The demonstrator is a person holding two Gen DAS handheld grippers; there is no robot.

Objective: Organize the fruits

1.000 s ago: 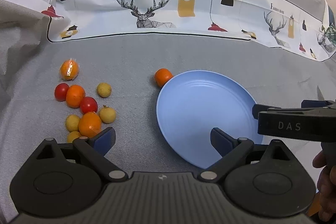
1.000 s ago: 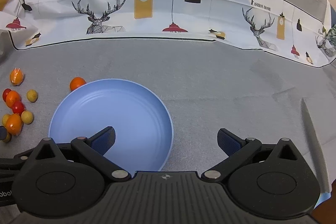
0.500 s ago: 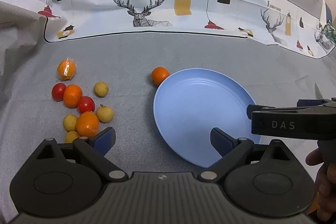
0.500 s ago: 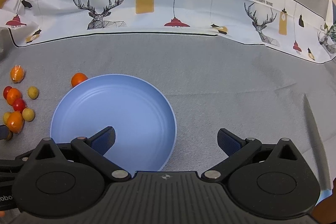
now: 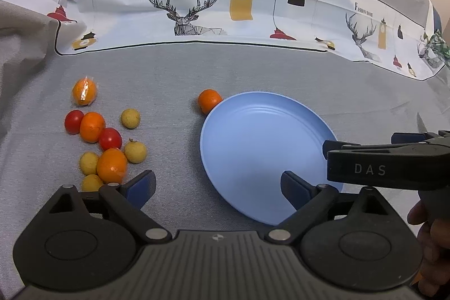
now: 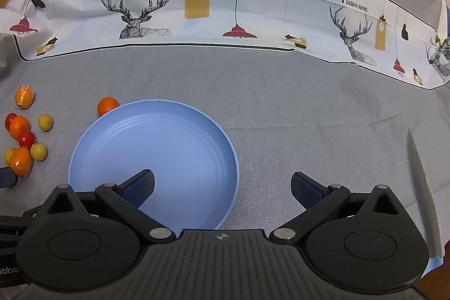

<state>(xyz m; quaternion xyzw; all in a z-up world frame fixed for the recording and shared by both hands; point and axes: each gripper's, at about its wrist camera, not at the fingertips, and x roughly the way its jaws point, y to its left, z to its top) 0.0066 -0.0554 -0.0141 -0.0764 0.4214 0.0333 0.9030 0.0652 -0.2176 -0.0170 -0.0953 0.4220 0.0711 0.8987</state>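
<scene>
An empty blue plate (image 5: pixel 261 131) lies on the grey cloth; it also shows in the right wrist view (image 6: pixel 157 142). A lone orange (image 5: pixel 209 101) touches its far left rim. A cluster of fruit lies to the left: a wrapped orange (image 5: pixel 84 92), two red tomatoes (image 5: pixel 110 138), oranges (image 5: pixel 112 165) and several small yellow fruits (image 5: pixel 135 151). My left gripper (image 5: pixel 218 186) is open and empty, between the cluster and the plate's near side. My right gripper (image 6: pixel 222 184) is open and empty over the plate's near right rim.
A printed white cloth with deer and lamps (image 5: pixel 197 7) runs along the back. A knife (image 6: pixel 422 182) lies on the grey cloth at the right. The right gripper's body (image 5: pixel 388 167) crosses the left wrist view at the right, with a hand below it.
Both views have shifted slightly: the plate and fruit sit a little higher and more left in frame than a second ago. Both grippers stay open and empty.
</scene>
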